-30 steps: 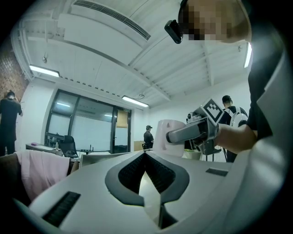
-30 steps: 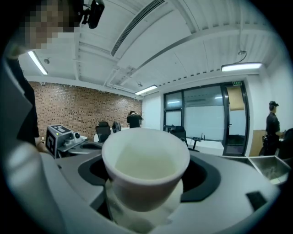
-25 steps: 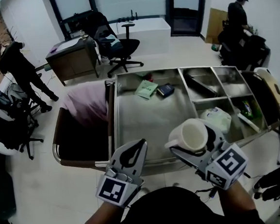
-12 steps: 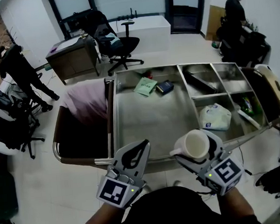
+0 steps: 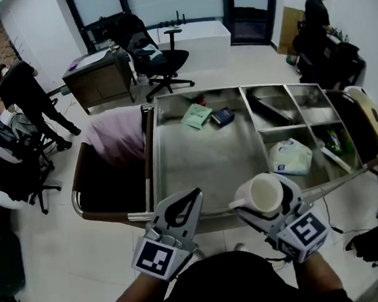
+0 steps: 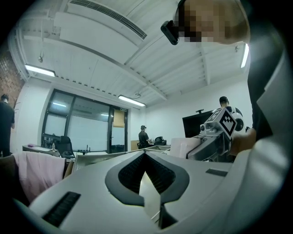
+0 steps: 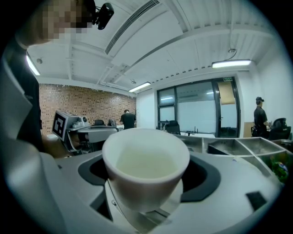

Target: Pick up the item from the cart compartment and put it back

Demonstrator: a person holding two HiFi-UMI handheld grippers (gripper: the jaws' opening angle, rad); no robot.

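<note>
A white mug [image 5: 264, 194] with a handle on its left is held in my right gripper [image 5: 273, 205], lifted near the front edge of the steel cart top [image 5: 203, 159]. The right gripper view shows the empty mug [image 7: 145, 165] upright between the jaws, which are shut on it. My left gripper [image 5: 179, 210] hangs at the cart's front edge, shut with nothing in it; in its own view the left gripper [image 6: 145, 169] has its pads together. The cart's right side is split into compartments [image 5: 304, 114].
In the big compartment lie a green packet [image 5: 197, 117] and a dark box [image 5: 223, 116]. A white bag [image 5: 289, 157] and green items [image 5: 333, 142] fill right compartments. A pink cloth [image 5: 117, 137] drapes the left bin. Office chairs, desks and people stand around.
My right gripper with the mug drew back toward me and slightly lower over the cart's front edge, then stayed still. The left gripper barely moved.
</note>
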